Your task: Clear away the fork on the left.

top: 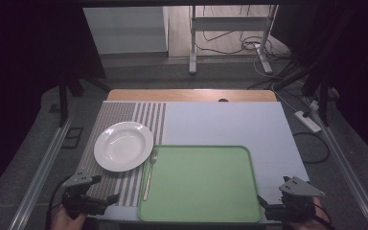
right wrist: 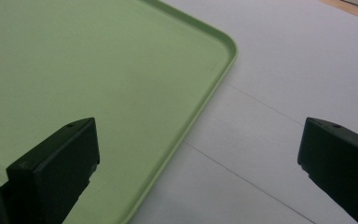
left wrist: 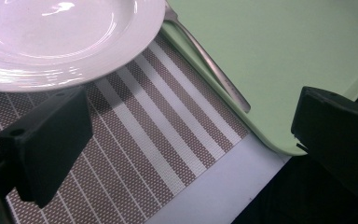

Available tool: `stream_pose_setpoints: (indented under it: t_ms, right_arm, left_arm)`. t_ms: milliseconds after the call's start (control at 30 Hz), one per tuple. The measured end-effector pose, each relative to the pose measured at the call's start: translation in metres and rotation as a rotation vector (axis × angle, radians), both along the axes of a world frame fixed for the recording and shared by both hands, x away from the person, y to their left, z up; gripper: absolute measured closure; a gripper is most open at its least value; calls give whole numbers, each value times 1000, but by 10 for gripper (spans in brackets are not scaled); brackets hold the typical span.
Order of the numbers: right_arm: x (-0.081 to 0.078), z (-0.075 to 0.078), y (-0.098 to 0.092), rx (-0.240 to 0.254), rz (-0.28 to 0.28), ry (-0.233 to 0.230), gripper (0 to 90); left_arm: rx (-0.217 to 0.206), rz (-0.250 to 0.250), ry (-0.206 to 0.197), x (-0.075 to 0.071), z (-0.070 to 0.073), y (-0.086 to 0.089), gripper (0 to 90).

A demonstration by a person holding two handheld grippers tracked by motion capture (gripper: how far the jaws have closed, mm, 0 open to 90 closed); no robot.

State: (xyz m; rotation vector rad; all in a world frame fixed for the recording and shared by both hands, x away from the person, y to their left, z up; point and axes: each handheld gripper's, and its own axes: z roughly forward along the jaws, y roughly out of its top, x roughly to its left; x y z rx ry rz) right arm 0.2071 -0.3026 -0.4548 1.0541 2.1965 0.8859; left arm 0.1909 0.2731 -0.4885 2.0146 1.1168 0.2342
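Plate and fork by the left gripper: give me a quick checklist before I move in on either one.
1. Left gripper open, nothing between its fingers: ok.
2. Right gripper open, holding nothing, at the tray's near right corner: ok.
3. White plate flat on the striped placemat, nothing on it: ok.
4. Fork easy to grasp: not ok, it lies flat along the tray's left edge.
5. Whether the fork's handle rests on the tray rim: cannot tell.
6. Tray surface bare: ok.
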Motion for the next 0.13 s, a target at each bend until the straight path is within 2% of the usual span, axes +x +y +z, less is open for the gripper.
stream_pose_setpoints:
  t_ms: [133]
  right_arm:
    - [1, -1, 1, -8, 0, 1, 0]
  left_arm:
    - [-10, 0, 4, 0, 0, 1, 0]
